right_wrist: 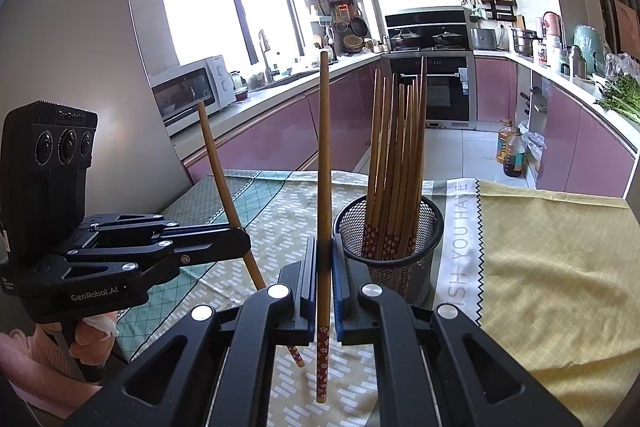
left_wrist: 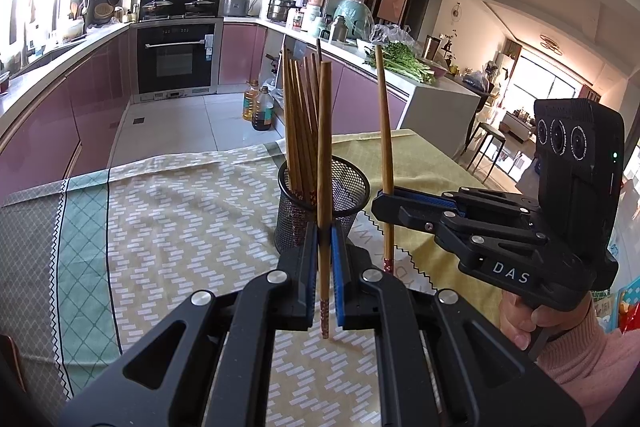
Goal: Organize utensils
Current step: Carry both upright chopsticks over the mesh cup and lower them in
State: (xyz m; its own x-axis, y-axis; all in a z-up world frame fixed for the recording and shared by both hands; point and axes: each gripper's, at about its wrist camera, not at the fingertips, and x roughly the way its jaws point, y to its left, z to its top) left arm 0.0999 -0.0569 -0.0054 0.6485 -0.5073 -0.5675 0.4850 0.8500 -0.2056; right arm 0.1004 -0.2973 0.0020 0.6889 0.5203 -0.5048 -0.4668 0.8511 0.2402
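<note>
A black mesh cup (left_wrist: 352,187) (right_wrist: 432,227) stands on the table and holds several wooden chopsticks (left_wrist: 298,115) (right_wrist: 394,155) upright. My left gripper (left_wrist: 324,239) is shut on one wooden chopstick (left_wrist: 324,147), held upright just in front of the cup. My right gripper (right_wrist: 325,251) is shut on another wooden chopstick (right_wrist: 324,155), upright, just left of the cup. In the left wrist view the right gripper (left_wrist: 382,205) shows to the right of the cup with its chopstick (left_wrist: 384,123). In the right wrist view the left gripper (right_wrist: 240,239) shows at left with its tilted chopstick (right_wrist: 220,171).
The table carries a patterned green and beige cloth (left_wrist: 180,219) and a yellow cloth (right_wrist: 552,259). Kitchen counters, an oven (left_wrist: 176,59) and oil bottles (left_wrist: 258,107) on the floor lie beyond the table's far edge.
</note>
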